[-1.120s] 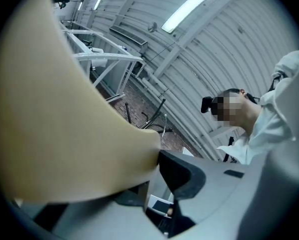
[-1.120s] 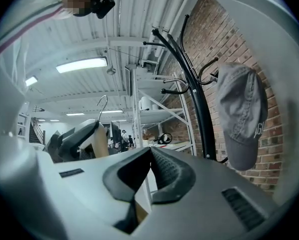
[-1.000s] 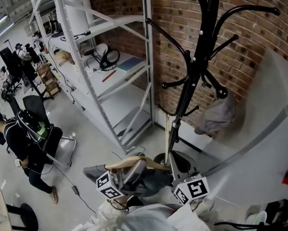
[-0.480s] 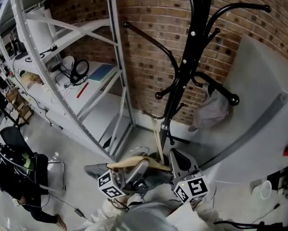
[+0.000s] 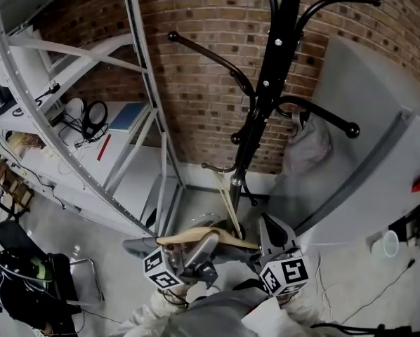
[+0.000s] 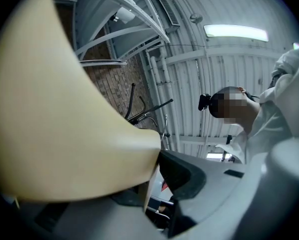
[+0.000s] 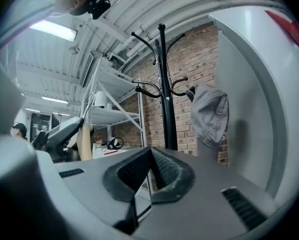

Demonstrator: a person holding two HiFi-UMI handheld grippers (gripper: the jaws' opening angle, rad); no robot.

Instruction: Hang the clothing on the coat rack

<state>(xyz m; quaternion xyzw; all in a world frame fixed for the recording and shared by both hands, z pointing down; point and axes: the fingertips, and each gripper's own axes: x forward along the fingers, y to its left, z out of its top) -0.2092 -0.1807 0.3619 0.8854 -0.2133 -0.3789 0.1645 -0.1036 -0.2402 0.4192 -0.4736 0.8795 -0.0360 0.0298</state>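
Grey metal shelving rack (image 5: 136, 83) at left, slanted braces, against a red brick wall (image 5: 203, 62). Low centre: left tongs (image 5: 206, 243) clamped on a pale wooden hanger (image 5: 178, 240), smooth, arched and matt. In the left gripper view the tongs (image 6: 157, 159) hold its broad cream body (image 6: 64, 109) against a dark ribbed pad. The hanger's long axis runs roughly left-right in the head view, arch upward. Dark grey cloth (image 5: 227, 256) is draped under it, below the rack's hooks and not on any of them. Black metal coat rack (image 5: 266, 97): glossy pole, curved arms with ball tips. Right tongs (image 5: 270, 225) are beside the hanger's right end, pads together with nothing between them (image 7: 150, 166). Crumpled light grey garment (image 5: 307, 146) hangs on a right-hand arm. Flat grey panel (image 5: 364, 118) is far right.
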